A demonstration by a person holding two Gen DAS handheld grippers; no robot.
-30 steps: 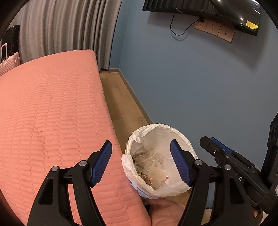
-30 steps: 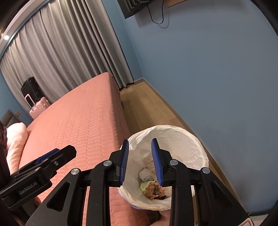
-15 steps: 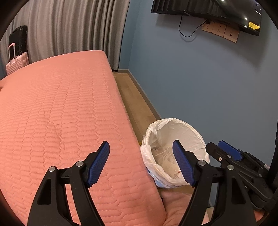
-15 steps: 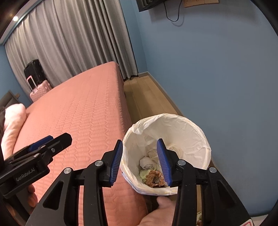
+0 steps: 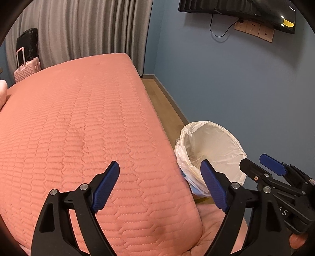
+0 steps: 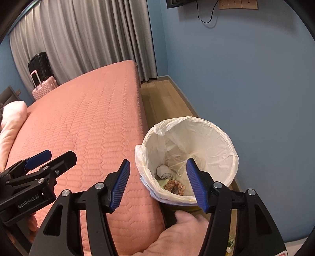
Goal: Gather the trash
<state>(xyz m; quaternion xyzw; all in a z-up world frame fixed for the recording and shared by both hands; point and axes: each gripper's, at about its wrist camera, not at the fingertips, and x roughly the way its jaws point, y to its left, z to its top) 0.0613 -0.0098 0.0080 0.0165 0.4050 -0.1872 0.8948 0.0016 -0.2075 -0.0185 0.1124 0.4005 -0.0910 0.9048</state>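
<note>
A trash bin lined with a white plastic bag (image 6: 214,137) stands on the floor between the bed and the blue wall; it also shows in the left wrist view (image 5: 216,145). Crumpled paper and brownish scraps (image 6: 173,184) lie at its bottom. My right gripper (image 6: 157,185) is open and empty, above the bin's near rim. My left gripper (image 5: 159,187) is open and empty, over the bed's corner, left of the bin. Each gripper shows at the edge of the other's view.
A pink quilted bed (image 5: 78,128) fills the left. Grey curtains (image 6: 88,39), a pink suitcase (image 6: 43,88) and a black suitcase (image 6: 38,61) stand at the far end. A strip of wooden floor (image 6: 163,92) runs along the blue wall. A TV (image 5: 246,9) hangs above.
My right gripper has opened wide from nearly shut. Both grippers have drawn back and left from the bin, so more of the bed shows.
</note>
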